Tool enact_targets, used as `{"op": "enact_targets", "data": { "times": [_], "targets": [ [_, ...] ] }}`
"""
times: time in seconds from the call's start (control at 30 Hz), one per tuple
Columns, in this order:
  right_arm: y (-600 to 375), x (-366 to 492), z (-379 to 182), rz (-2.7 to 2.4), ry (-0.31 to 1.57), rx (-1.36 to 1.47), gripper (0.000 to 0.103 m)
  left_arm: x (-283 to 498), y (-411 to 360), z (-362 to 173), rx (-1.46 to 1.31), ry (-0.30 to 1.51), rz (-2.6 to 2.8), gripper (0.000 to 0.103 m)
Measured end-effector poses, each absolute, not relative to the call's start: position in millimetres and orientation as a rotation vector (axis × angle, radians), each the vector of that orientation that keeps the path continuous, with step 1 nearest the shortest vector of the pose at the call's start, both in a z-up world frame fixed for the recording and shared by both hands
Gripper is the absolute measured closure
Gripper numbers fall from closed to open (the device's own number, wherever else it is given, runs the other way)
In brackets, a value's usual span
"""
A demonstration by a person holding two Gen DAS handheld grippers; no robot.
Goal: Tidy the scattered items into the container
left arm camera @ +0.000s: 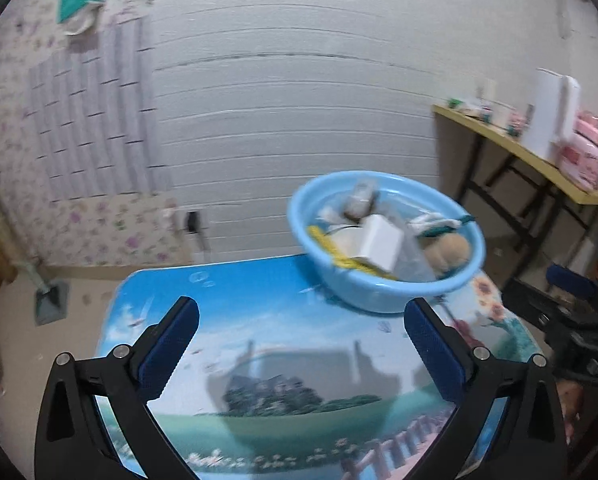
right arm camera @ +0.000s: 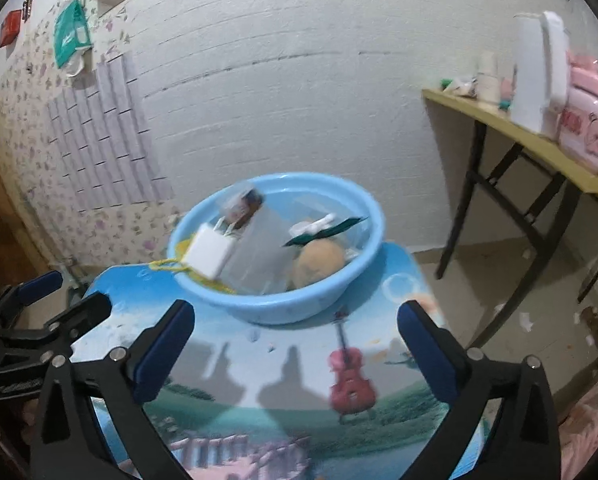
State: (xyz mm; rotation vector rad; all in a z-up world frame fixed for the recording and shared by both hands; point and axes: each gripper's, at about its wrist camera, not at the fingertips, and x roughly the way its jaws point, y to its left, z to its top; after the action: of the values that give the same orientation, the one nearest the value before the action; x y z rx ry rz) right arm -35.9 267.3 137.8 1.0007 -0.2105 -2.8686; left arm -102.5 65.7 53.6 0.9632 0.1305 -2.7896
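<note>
A light blue plastic basin (left arm camera: 363, 284) (right arm camera: 259, 308) stands at the far end of a small table with a printed landscape top (left arm camera: 259, 320) (right arm camera: 283, 360). In the basin lie a white box (left arm camera: 381, 244) (right arm camera: 210, 251), a tan plush toy (left arm camera: 447, 250) (right arm camera: 319, 260), a clear bag, a small brown packet (right arm camera: 245, 204) and a yellow cord (left arm camera: 335, 252) that hangs over the rim. My left gripper (left arm camera: 301, 320) is open over the bare table top, nothing between its fingers. My right gripper (right arm camera: 295, 322) is open just short of the basin, holding nothing.
A wooden side table (left arm camera: 519, 148) (right arm camera: 539, 144) on black legs stands at the right with a white appliance and pink packs. A white brick wall is behind. My left gripper's black frame (right arm camera: 27, 320) shows at the left edge of the right wrist view.
</note>
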Motion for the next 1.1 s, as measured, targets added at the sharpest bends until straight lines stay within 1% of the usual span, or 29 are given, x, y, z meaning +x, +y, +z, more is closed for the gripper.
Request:
{"op": "enact_targets", "data": {
  "times": [0.07,0.13,0.23,0.43,0.6,0.73,0.9,1.1],
  "targets": [
    [264,-31,137,-2.855,-0.229,0.976,0.0,-99,66,57,0.951,0.108,-2.785,0.0],
    [261,-27,136,-2.858,-0.213,0.966,0.0,-92,68,64,0.927,0.06,-2.801,0.0],
    [258,-22,136,-2.883,-0.177,0.966,0.0,-84,70,72,0.897,0.043,-2.812,0.0],
    [265,-17,137,-2.887,-0.217,0.966,0.0,-79,80,78,0.892,0.004,-2.85,0.0],
    [268,-13,137,-2.89,-0.214,0.967,0.0,-78,86,78,0.907,0.05,-2.897,0.0],
    [268,-12,137,-2.89,-0.213,0.966,0.0,-79,92,77,0.912,0.027,-2.889,0.0],
    [267,-11,136,-2.876,-0.217,0.982,0.0,-80,90,74,0.943,0.053,-2.892,0.0],
    [263,-10,136,-2.87,-0.196,0.984,0.0,-78,92,74,0.947,0.035,-2.903,0.0]
  ]
}}
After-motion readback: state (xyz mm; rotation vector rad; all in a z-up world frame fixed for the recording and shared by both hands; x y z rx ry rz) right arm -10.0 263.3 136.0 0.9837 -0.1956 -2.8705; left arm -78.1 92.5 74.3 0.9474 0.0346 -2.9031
